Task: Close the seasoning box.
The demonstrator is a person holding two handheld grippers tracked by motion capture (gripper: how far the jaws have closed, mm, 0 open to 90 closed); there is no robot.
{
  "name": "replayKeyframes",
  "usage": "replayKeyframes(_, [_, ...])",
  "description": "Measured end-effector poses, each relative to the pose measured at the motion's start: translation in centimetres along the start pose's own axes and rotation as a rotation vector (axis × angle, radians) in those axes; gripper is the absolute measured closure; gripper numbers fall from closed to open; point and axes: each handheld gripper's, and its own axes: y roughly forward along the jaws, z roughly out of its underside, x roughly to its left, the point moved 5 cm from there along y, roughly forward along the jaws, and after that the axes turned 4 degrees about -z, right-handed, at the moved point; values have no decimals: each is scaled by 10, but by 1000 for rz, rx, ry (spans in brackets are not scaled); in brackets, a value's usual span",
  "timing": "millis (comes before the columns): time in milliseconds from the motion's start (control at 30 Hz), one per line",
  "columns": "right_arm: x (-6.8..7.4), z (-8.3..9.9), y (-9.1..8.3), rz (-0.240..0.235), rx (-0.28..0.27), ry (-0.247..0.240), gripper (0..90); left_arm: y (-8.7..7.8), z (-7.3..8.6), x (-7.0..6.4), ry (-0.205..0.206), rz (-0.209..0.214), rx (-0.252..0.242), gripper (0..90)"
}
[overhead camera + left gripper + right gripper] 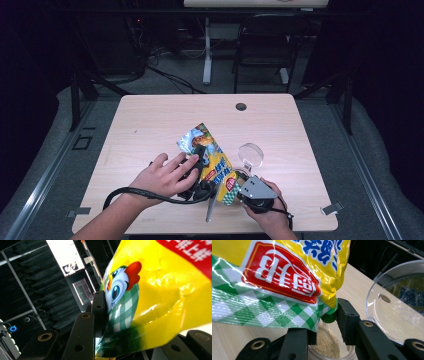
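Pouring granules from pouch into jar

Both grippers' fingers (344,320) are gripping the yellow pouch (214,162) above the worktop (150,125); its green spout (329,313) is hanging over the jar (328,346), so tilting slowly is wise.

Looking down and forward from above the near edge of the tabletop (150,120). Riding on each set of tongs, pressed close against the yellow bag (212,160). Sharing that bag across all three views.
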Motion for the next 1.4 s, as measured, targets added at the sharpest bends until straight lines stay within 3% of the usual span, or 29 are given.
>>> replayKeyframes(400, [1,0,-1,6,2,-13,709,2,4,-12,-75,43,-1,769])
replayKeyframes(1000, [0,0,-2,15,-5,-20,709,4,7,-25,-144,105,1,806])
replayKeyframes(1033, [1,1,-6,-37,51,-24,709,4,8,-27,-155,113,1,810])
replayKeyframes(1067, [0,0,-2,15,-5,-22,709,4,8,-27,-162,118,2,811])
replayKeyframes(1167, [1,0,-4,-8,14,-24,709,5,9,-28,-175,124,-2,812])
replayKeyframes(1200, [1,0,-2,16,-5,-25,709,5,9,-29,-187,128,-3,812])
replayKeyframes(1400, [0,-1,-2,21,-11,-27,708,6,10,-33,-221,145,-8,815])
